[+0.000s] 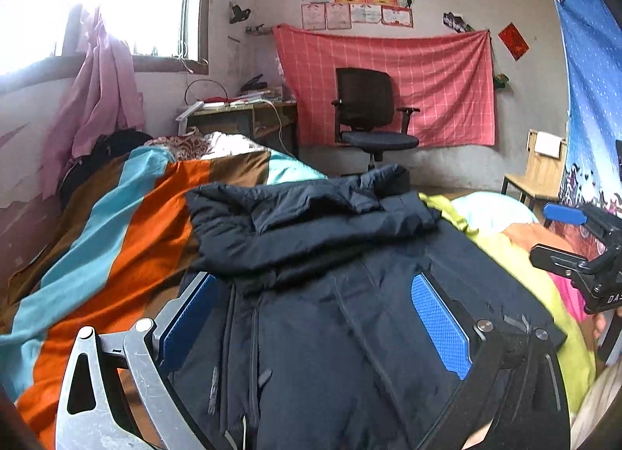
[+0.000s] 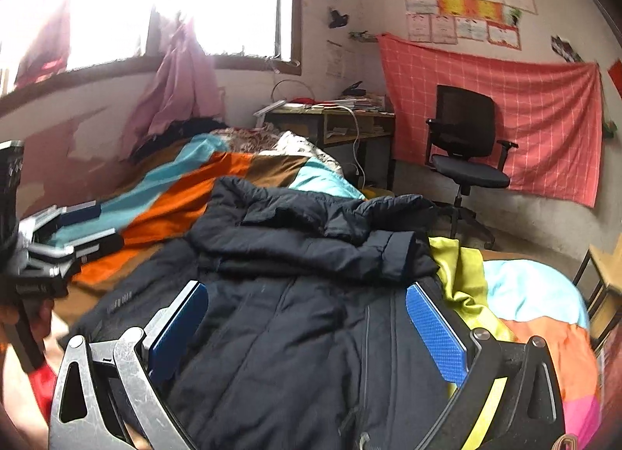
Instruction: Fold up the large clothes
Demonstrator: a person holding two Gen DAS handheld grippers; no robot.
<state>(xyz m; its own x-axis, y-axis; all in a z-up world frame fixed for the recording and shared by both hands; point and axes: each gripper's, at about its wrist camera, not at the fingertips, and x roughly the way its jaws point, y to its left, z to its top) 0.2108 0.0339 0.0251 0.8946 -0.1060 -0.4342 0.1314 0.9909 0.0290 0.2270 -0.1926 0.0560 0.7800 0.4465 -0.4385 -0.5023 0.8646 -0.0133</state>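
A dark navy padded jacket (image 1: pixel 330 255) lies on the bed, its sleeves folded across the upper body. It also shows in the right wrist view (image 2: pixel 311 275). My left gripper (image 1: pixel 311 317) is open above the jacket's lower left part, blue pads wide apart, holding nothing. My right gripper (image 2: pixel 307 321) is open above the jacket's lower right part, also empty. Each gripper shows in the other's view: the right one at the right edge (image 1: pixel 563 232), the left one at the left edge (image 2: pixel 89 224).
The bed carries a striped orange, teal and brown blanket (image 1: pixel 128 240) and a yellow-green cloth (image 2: pixel 462 275) by the jacket's right side. A black office chair (image 1: pixel 369 115), a desk (image 1: pixel 248 115) and a wooden chair (image 1: pixel 540 174) stand beyond the bed.
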